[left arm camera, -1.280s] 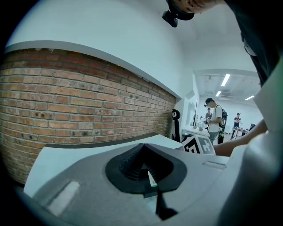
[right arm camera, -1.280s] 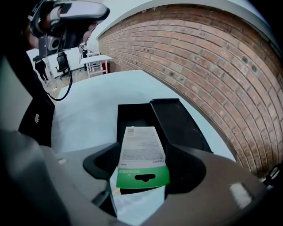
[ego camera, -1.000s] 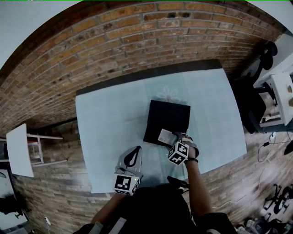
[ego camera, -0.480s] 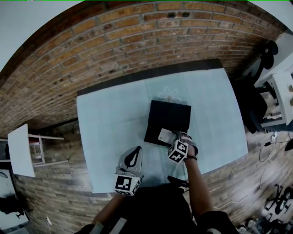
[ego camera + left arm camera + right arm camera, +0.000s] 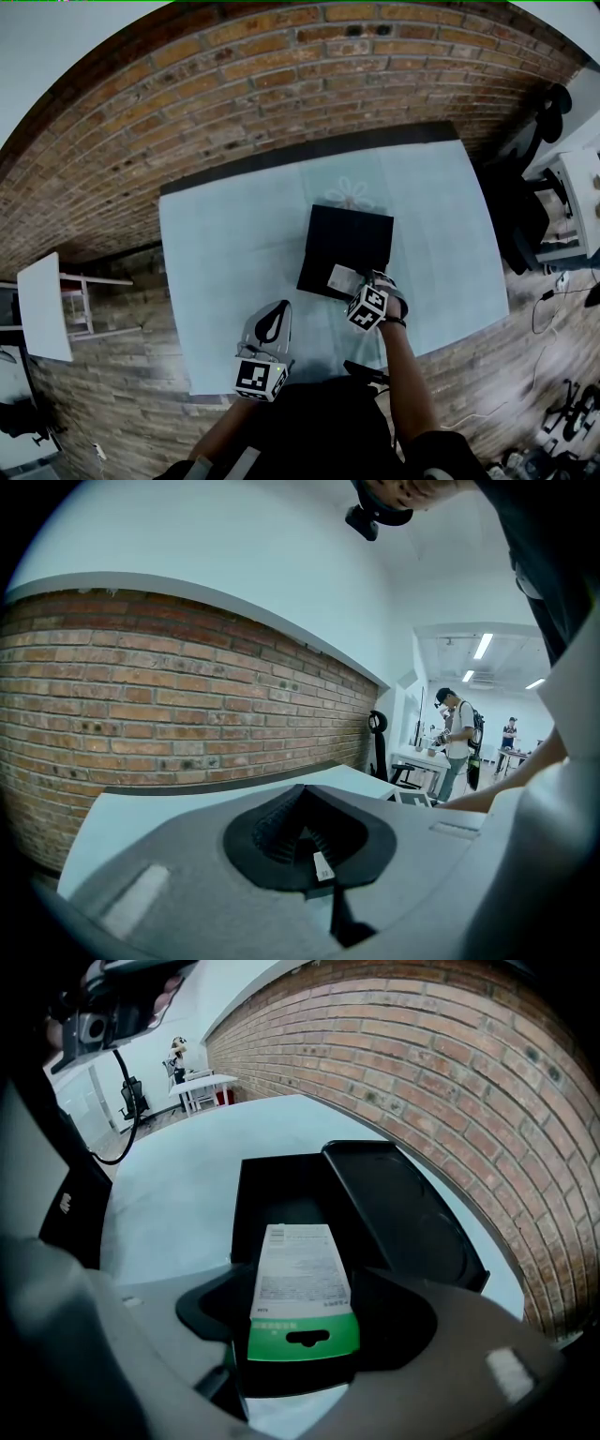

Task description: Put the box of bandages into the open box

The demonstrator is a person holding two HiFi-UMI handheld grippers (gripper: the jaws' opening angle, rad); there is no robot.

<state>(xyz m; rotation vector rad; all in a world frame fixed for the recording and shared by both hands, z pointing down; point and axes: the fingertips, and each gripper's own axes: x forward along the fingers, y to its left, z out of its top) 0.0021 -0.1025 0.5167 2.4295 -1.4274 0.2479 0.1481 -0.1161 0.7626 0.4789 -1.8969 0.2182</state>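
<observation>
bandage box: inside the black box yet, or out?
Out. The bandage box is gripped between the right gripper's jaws, its far end pointing into the open black box; touching the bottom, cannot tell.

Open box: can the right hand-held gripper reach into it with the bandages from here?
Probably yes: the right hand-held gripper holds the box of bandages over the near edge of the open box, its lid folded aside, nothing in between.

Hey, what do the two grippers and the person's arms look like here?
The left gripper and right gripper have light grey shells with a black recess around the jaws. Each carries a white cube printed with black square markers. The person wears a black top with forearms bare, and a dark band at the right wrist.
</observation>
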